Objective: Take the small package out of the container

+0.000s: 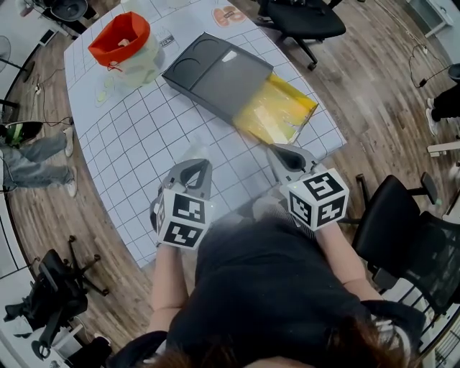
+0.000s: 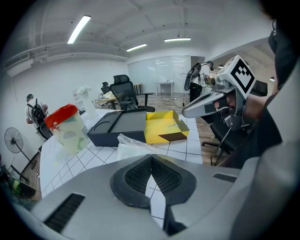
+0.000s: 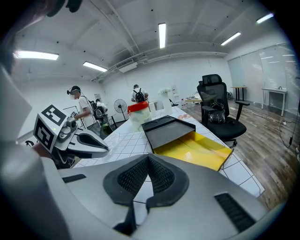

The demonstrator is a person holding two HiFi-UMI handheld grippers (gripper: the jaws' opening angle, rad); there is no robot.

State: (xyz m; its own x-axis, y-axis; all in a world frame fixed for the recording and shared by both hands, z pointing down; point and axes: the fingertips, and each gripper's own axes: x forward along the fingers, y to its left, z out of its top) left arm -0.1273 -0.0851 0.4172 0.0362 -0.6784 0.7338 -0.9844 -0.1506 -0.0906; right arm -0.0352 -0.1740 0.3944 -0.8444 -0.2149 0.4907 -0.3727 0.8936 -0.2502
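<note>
A dark box sleeve (image 1: 215,72) lies on the gridded table (image 1: 136,144), with its yellow drawer (image 1: 277,111) slid out toward me; the drawer looks bare inside. A small clear plastic package (image 2: 133,146) lies on the table just ahead of my left gripper (image 2: 151,159), a little apart from the tips. In the head view the package (image 1: 195,153) is faint, in front of the left gripper (image 1: 195,167). The left jaws meet with nothing between them. My right gripper (image 1: 282,152) hovers near the drawer's near corner, its jaws (image 3: 149,158) also closed on nothing.
A translucent tub with a red lid (image 1: 126,47) stands at the table's far left. Black office chairs stand to the right (image 1: 402,230) and beyond the table (image 1: 302,18). The table's front edge runs just under both grippers. People stand in the background of the right gripper view.
</note>
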